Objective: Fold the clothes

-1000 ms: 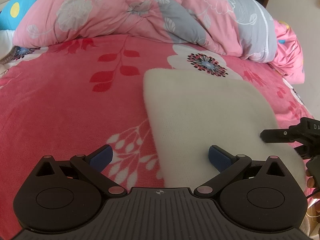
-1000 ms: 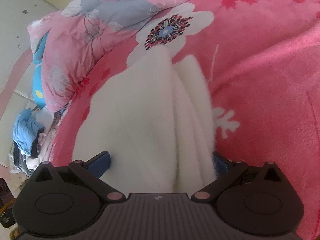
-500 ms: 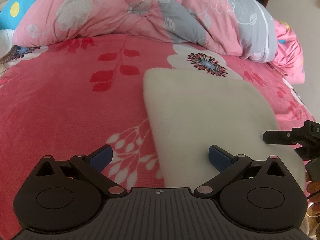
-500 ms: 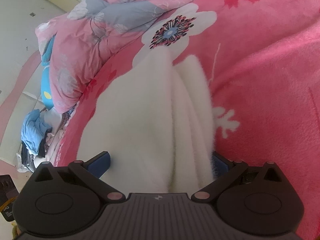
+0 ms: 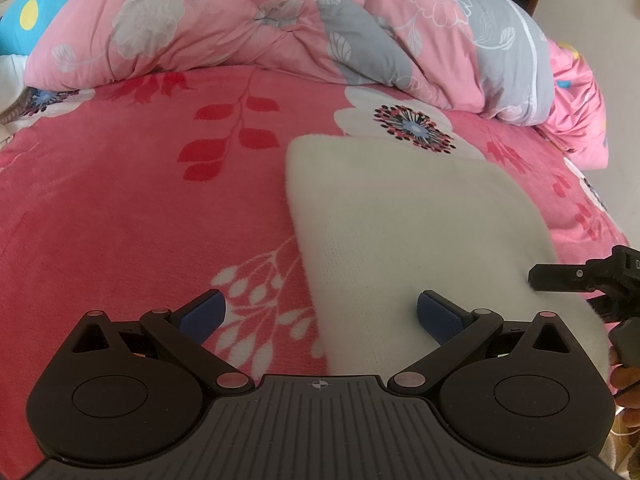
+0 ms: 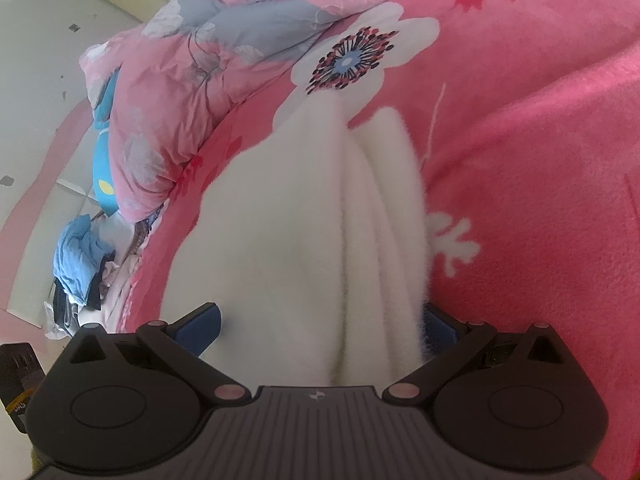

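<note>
Sweater [image 5: 416, 236]: cream knit cloth, fuzzy nap, matt. Bed blanket [image 5: 120, 208]: pink fleece, plush, matt. Quilt [image 5: 248, 20]: smooth printed cotton-like cloth. Left gripper [image 5: 320, 314]: matt black plastic, ribbed body; fingers [image 5: 438, 314] padded in textured blue.

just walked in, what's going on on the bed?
A person holds a gripper in each hand over a white sweater lying folded on a pink floral blanket. The left gripper is open above the sweater's near edge. The right gripper is open too, its fingers either side of the sweater's stacked layers. Neither has clamped. A rumpled quilt lies behind.
</note>
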`<state>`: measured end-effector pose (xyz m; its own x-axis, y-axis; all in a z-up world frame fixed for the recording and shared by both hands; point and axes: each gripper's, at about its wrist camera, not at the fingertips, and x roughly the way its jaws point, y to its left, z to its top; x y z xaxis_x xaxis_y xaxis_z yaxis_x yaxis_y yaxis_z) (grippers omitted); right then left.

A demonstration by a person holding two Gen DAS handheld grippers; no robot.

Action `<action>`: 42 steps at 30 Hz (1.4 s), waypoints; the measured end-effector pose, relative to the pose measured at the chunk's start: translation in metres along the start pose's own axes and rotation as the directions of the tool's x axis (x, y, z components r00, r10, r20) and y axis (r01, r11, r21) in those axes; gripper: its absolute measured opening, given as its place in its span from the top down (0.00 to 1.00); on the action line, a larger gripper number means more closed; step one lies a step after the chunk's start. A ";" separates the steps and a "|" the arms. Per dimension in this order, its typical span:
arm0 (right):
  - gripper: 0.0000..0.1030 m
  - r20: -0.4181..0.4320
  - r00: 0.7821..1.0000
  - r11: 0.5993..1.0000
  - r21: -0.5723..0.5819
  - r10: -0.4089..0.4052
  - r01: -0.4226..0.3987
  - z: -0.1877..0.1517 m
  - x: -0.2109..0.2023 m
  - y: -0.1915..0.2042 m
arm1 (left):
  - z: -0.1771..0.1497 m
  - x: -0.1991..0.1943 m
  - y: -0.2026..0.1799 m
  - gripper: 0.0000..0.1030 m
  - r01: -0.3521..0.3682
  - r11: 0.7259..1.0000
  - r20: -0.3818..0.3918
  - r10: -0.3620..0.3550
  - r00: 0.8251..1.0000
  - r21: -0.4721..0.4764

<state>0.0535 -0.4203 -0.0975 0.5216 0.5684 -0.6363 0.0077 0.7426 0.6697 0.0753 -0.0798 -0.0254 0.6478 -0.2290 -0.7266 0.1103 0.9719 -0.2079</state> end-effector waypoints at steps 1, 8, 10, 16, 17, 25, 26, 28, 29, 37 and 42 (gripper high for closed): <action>0.00 0.000 1.000 1.000 -0.002 0.000 0.000 0.000 0.000 0.000 | 0.000 0.000 0.000 0.00 0.001 1.000 -0.001 -0.001 1.000 -0.001; 0.00 0.004 1.000 1.000 -0.011 0.001 -0.001 -0.002 0.000 0.000 | 0.000 0.000 0.001 0.00 0.005 1.000 -0.002 -0.005 1.000 -0.007; 0.00 0.004 1.000 1.000 -0.013 0.000 0.000 -0.002 0.000 0.000 | 0.000 0.000 0.001 0.00 0.005 1.000 -0.002 -0.005 1.000 -0.006; 0.00 0.003 1.000 1.000 -0.018 -0.003 0.003 -0.002 0.000 0.001 | -0.001 0.000 0.001 0.00 0.007 1.000 -0.001 -0.007 1.000 -0.007; 0.00 0.004 1.000 1.000 -0.019 -0.003 0.003 -0.002 0.000 0.001 | -0.001 0.000 0.001 0.00 0.008 1.000 0.000 -0.008 1.000 -0.007; 0.00 0.005 1.000 1.000 -0.020 -0.003 0.003 -0.002 0.000 0.001 | 0.000 -0.001 0.002 0.00 0.019 1.000 0.001 -0.019 1.000 0.007; 0.00 0.005 1.000 1.000 -0.021 -0.003 0.004 -0.002 0.001 0.001 | 0.000 -0.001 0.002 0.00 0.020 1.000 0.000 -0.020 1.000 0.007; 0.00 0.006 1.000 1.000 -0.021 -0.004 0.004 -0.002 0.001 0.002 | 0.001 -0.001 0.003 0.00 0.022 1.000 -0.006 -0.022 1.000 0.003; 0.00 0.006 1.000 1.000 -0.021 -0.005 0.005 -0.002 0.001 0.002 | 0.001 -0.001 0.003 0.00 0.023 1.000 -0.008 -0.023 1.000 0.001; 0.00 0.008 1.000 1.000 -0.023 -0.008 0.008 -0.003 0.001 0.003 | 0.003 -0.002 0.006 0.00 0.035 0.999 -0.023 -0.036 0.999 -0.027; 0.00 0.011 1.000 1.000 -0.023 -0.009 0.009 -0.004 0.001 0.002 | 0.004 -0.001 0.010 0.00 0.078 0.995 -0.038 -0.081 0.996 -0.065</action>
<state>0.0503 -0.4167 -0.0978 0.5312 0.5579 -0.6377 -0.0075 0.7557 0.6549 0.0793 -0.0699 -0.0242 0.6072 -0.3088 -0.7321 0.1116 0.9454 -0.3061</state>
